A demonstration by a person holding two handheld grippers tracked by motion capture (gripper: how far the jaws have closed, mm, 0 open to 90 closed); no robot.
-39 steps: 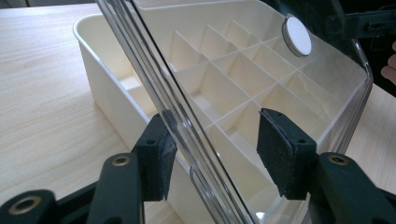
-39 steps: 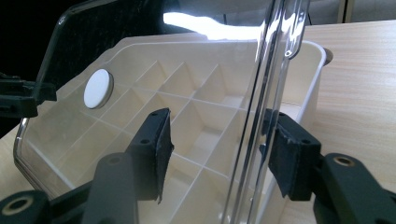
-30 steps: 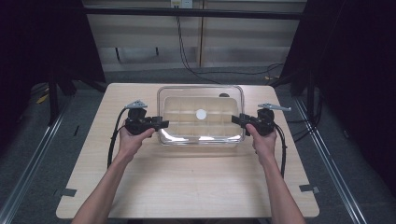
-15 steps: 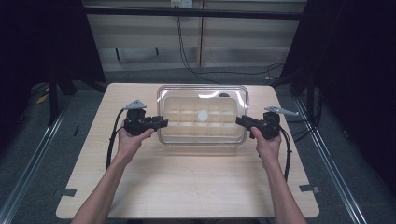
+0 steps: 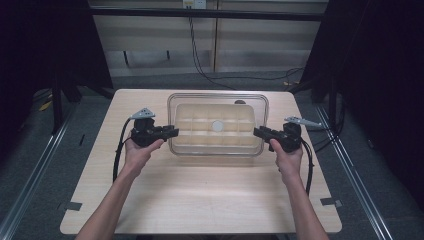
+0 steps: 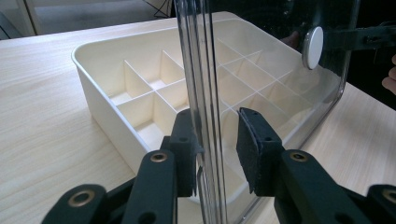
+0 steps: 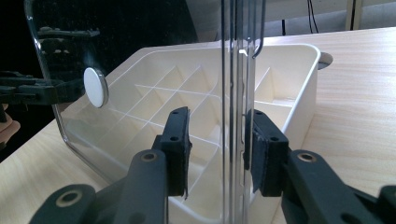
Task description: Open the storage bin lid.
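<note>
High view: seen from above, a pale wooden desk point(image 5: 200, 200); at its middle, a cream divided tray point(image 5: 216, 131) under a clear lid point(image 5: 217, 100) with a white round knob point(image 5: 217, 126); left claw point(image 5: 172, 132) at the lid's left edge, right claw point(image 5: 258, 132) at its right edge; forearms reaching in from the bottom; lid apparently over the tray, whether seated or held just above not clear from here.

Left gripper view: seen edge-on, the clear lid's rim between the two black jaws; one pad against it, the other a little apart, so not clamped tight; beyond, the tray's empty compartments.

Right gripper view: again the lid's edge between the jaws; narrow gaps on both sides, so jaws apart around it, not gripping; knob and left claw visible through the plastic.

Judged progress: lid brought over the tray, grip loosened; left to do, pulling both claws clear.
</note>
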